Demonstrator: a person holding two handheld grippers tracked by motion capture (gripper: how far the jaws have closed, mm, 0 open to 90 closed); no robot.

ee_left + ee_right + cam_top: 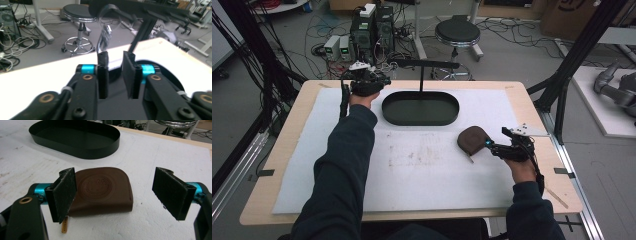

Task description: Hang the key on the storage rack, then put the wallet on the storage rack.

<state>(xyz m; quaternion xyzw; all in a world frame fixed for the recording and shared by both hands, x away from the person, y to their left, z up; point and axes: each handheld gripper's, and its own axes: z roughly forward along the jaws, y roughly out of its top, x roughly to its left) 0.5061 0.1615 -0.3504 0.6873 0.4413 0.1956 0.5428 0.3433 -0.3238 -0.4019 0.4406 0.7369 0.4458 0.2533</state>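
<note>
- Right gripper (113, 192), jaws spread wide, sits at the 3 o'clock side of the brown pouch (105, 191), which lies flat on the white mat (155, 152).
- Left gripper (115, 75), jaws slightly parted and holding nothing, hovers at the black tray (420, 108)'s 9 o'clock end.

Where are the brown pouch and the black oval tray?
brown pouch (105, 192), right gripper view, on its embossed front.
black oval tray (420, 120), high view, on its near rim.

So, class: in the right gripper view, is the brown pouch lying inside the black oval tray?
No, the brown pouch lies on the white mat, apart from the black oval tray behind it.
</note>
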